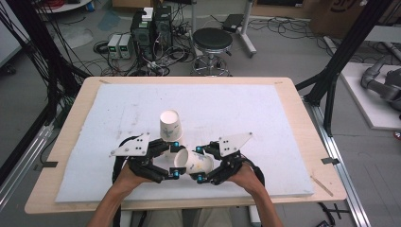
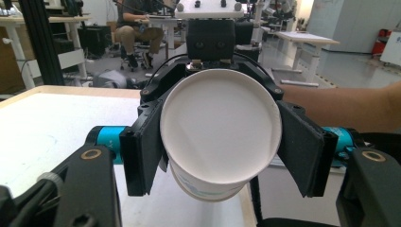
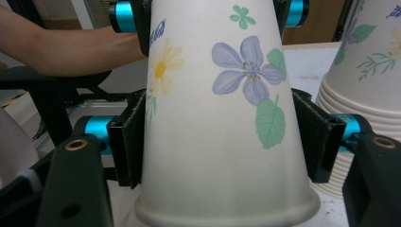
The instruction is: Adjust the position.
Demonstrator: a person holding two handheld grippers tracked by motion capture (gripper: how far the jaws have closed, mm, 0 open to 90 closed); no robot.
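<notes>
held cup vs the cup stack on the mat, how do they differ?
Pose: the held cup lies on its side, mouth toward the left gripper; the cup stack stands upside down on the white mat.
Count: held cup is single; cup stack shows several nested rims.
Contact: the right gripper clamps the held cup; the stack stands free.
Both are floral paper cups.

White mat (image 1: 236,109) open on the far, left and right sides; cup stack (image 1: 169,124) stands just beyond left gripper (image 1: 176,158), blocking forward travel; grippers nearly tip to tip
</notes>
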